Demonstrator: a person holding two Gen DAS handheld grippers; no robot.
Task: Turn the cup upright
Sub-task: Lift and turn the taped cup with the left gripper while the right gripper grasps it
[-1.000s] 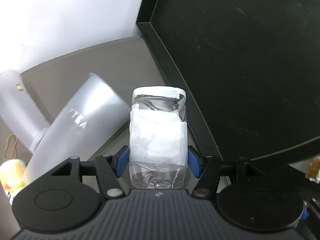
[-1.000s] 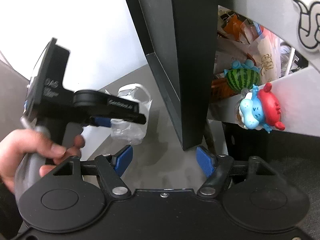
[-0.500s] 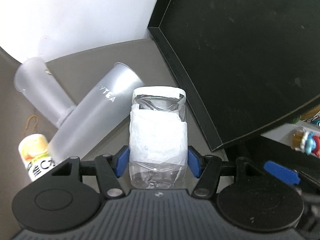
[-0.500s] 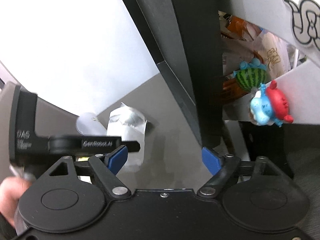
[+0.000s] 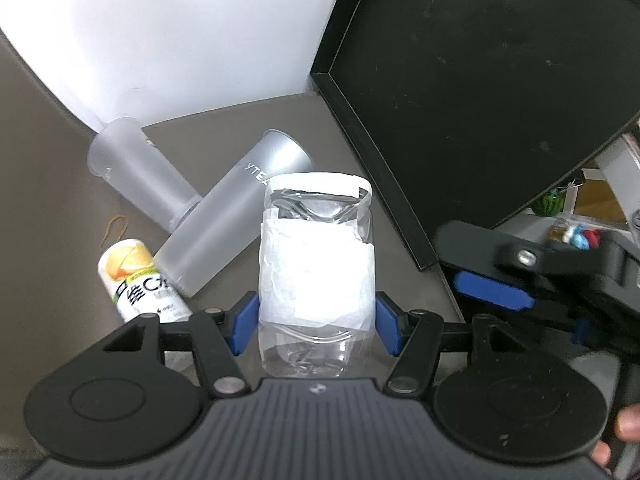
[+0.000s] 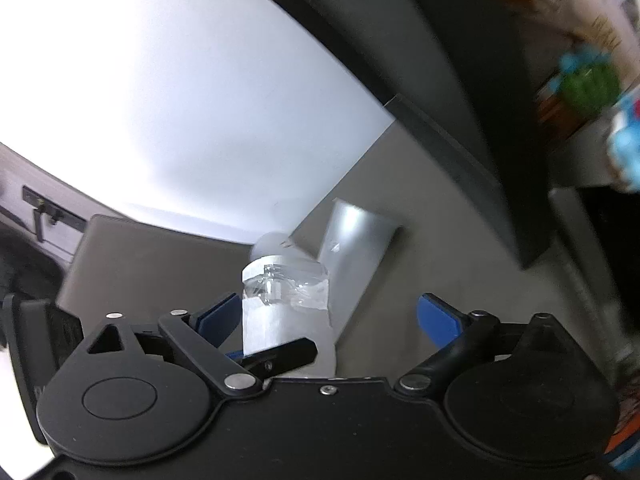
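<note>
While the left gripper [image 5: 316, 322] clamped the taped clear cup [image 5: 316, 264] with its rim up, the flip looked done, leaving only setting down; the right gripper [image 6: 328, 322] gaped wide.

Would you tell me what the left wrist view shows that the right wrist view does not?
Only the left wrist view shows the drink can, the rubber band and the left gripper shut on the taped clear cup. Only the right wrist view shows the right gripper, open, and a blurred watermelon toy. Both show the cup, the frosted cup lying behind it, and the black panel.
</note>
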